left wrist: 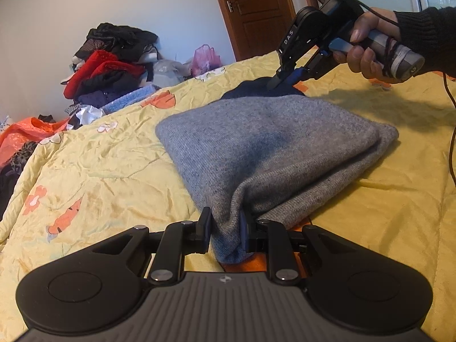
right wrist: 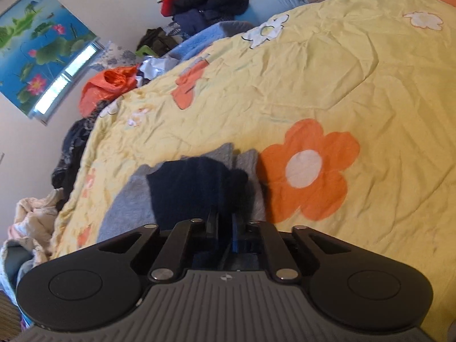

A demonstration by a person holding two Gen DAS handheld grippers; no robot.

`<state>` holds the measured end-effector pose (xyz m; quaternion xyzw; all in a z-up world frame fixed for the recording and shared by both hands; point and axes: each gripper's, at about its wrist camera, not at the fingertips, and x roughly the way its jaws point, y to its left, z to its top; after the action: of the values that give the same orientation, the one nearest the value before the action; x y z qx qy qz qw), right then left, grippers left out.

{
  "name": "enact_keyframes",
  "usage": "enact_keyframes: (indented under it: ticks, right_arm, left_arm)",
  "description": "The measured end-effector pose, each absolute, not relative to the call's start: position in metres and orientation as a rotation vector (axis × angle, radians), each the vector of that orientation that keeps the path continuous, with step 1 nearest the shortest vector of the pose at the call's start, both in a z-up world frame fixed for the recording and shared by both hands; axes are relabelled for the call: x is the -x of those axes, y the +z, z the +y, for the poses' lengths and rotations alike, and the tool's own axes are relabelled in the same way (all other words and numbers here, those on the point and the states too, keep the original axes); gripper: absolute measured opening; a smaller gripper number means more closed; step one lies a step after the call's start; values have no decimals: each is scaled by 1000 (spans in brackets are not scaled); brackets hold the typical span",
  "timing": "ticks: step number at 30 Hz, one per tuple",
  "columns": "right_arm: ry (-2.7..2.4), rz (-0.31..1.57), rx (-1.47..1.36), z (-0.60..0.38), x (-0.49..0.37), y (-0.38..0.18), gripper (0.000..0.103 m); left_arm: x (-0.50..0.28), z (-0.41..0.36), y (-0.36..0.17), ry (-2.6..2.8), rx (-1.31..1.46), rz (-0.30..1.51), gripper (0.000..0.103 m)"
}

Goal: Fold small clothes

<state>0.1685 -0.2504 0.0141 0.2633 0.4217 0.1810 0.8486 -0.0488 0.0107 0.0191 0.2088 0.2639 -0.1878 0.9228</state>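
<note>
Left hand-held gripper clamped on grey knit's near corner; right hand-held gripper nipping the navy garment (far end), long axis near-to-far.

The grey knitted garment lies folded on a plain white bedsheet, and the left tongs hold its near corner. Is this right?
Not quite. The grey knitted garment is folded and the left tongs do pinch its near corner, but the bedsheet is not plain white: the left wrist view shows it yellow with orange and white flowers.
</note>
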Motion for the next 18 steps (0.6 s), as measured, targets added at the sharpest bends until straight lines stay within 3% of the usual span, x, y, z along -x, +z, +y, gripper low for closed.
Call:
enact_keyframes:
  ticks: [2,3,4,13,18]
  right_arm:
    - [369,853,-572,-254,-153,25,35]
    - [372,833,-587,-258,-143,32,49]
    - [393,820,-617,-262,-132,36,55]
    - [542,944,-623,-251,-62,30,55]
    - [555,1026,-703,-245,-51,8,55]
  left_arm:
    - [53,15,21,-390,-435,535,21]
    - [56,17,22,-389,-441,534,21]
    - [59,17,22,-388,-448,532,21]
    - [62,6,15,-363,-508,521,21]
    - [62,-5,13,-357,-584,507,32]
